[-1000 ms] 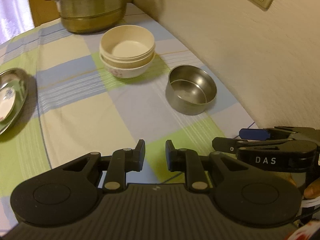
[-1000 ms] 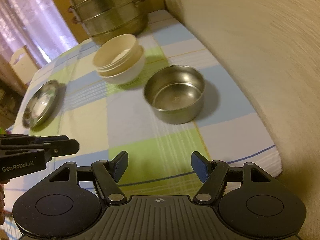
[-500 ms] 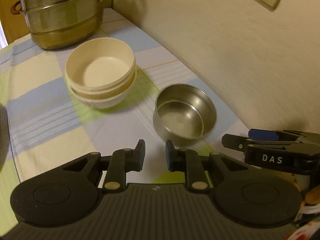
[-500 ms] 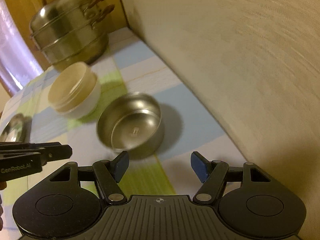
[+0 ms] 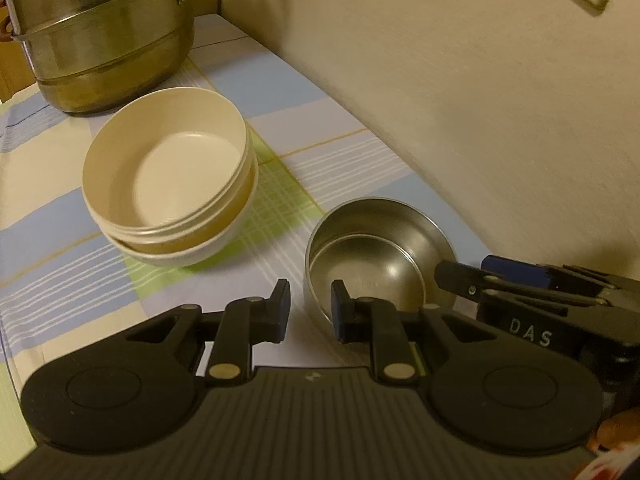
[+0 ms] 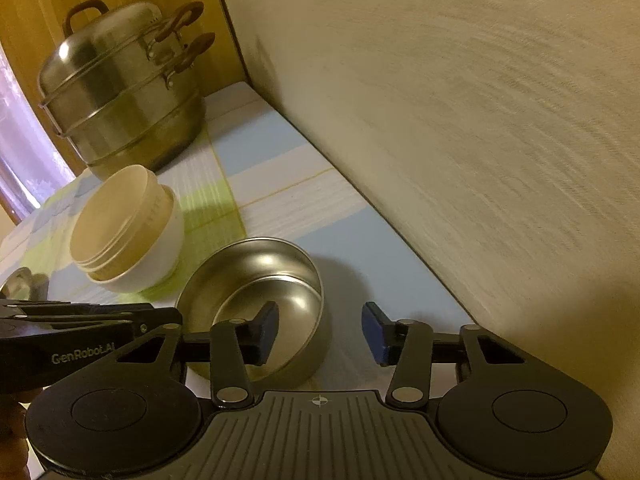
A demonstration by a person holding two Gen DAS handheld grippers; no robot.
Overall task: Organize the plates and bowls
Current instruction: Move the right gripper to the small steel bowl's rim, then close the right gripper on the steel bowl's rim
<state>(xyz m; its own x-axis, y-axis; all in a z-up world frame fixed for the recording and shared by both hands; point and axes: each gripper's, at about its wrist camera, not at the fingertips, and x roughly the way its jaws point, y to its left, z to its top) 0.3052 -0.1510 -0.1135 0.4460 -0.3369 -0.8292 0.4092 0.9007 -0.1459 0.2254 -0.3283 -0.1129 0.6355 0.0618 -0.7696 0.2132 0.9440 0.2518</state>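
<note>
A steel bowl (image 5: 372, 256) stands empty on the checked tablecloth (image 5: 60, 272), close to the wall. My left gripper (image 5: 310, 312) hangs over its left rim with a narrow gap, one finger outside and one over the inside; the pads do not press the wall. My right gripper (image 6: 320, 332) straddles the right wall of the steel bowl (image 6: 256, 276), left finger inside and right finger outside. Its jaws are closing, with a gap still showing on both sides. A stack of cream bowls (image 5: 168, 176) sits just behind and to the left.
A large steel steamer pot (image 5: 100, 36) with brown handles stands at the back. The beige wall (image 6: 480, 120) runs along the table's right edge, close to the steel bowl. A steel plate's edge (image 6: 16, 280) shows far left.
Both grippers have come forward and down onto the steel bowl. The right jaws have narrowed. The left jaws kept the same narrow gap. The steel plate has left the left wrist view.
</note>
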